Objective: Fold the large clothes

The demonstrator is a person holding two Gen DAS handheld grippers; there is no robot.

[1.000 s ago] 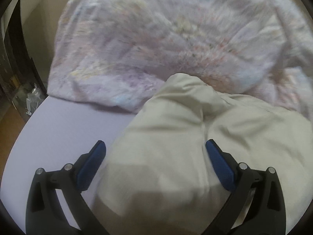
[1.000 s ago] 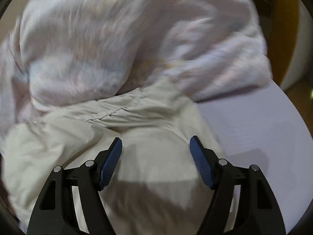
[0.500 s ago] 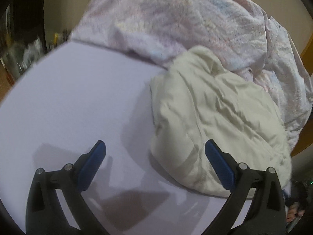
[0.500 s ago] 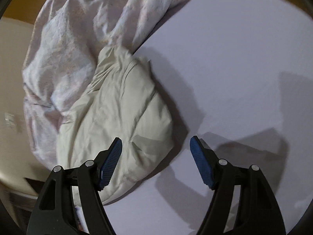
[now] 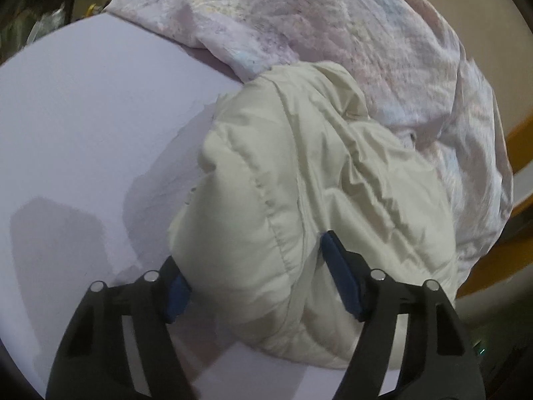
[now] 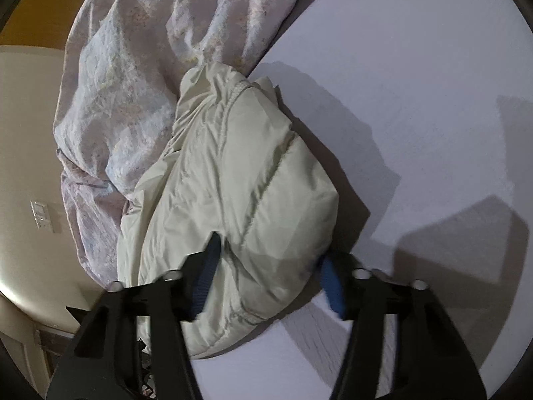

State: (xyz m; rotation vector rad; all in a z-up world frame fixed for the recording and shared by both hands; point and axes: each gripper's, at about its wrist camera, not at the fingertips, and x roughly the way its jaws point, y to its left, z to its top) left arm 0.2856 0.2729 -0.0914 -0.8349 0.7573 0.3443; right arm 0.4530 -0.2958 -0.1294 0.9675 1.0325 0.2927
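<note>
The cream puffer jacket (image 5: 299, 206) lies bundled on my lavender sheet (image 5: 83, 140), its long axis running from the lower centre of each frame up toward the floral quilt (image 5: 333, 26) behind. Its near end bulges right between my tongs. My left gripper (image 5: 256, 276) is closing, pads sinking into the padding on both sides. My right gripper (image 6: 269, 273) is closing likewise, straddling the same end. Both hands look equally near; I judge the lift comes next.
</note>
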